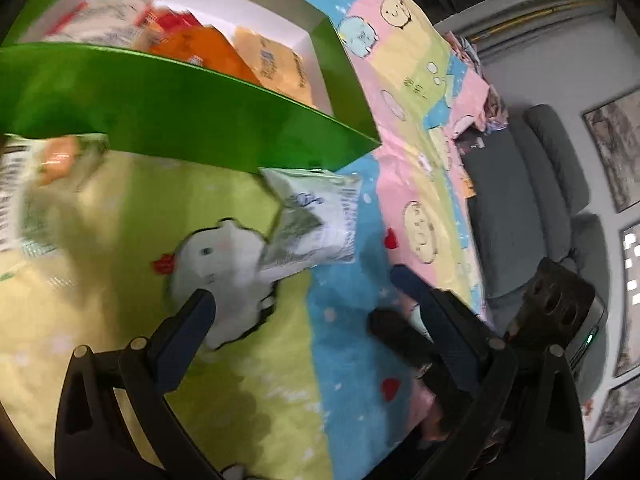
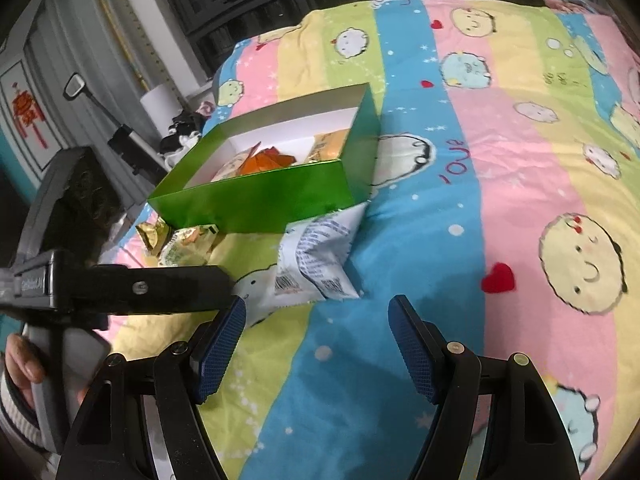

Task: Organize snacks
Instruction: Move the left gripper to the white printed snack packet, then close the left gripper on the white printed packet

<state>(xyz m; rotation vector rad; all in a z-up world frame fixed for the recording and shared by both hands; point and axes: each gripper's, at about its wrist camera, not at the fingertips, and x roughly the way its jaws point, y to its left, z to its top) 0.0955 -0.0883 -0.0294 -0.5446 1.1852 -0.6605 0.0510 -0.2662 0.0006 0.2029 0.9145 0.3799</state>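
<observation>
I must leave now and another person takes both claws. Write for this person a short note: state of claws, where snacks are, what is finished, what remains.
Left claw: open, empty, aimed down at the bed.
Right claw: open, empty, just short of the white crinkled snack packet.
Shiny green cardboard box: on the striped cartoon bedsheet, lid off.
Done: orange and yellow packets lie inside the box.
Left: the white packet, leaning on the box's front wall, plus the pale green-printed packet and gold foil wrapper beside the box's near corner.
</observation>
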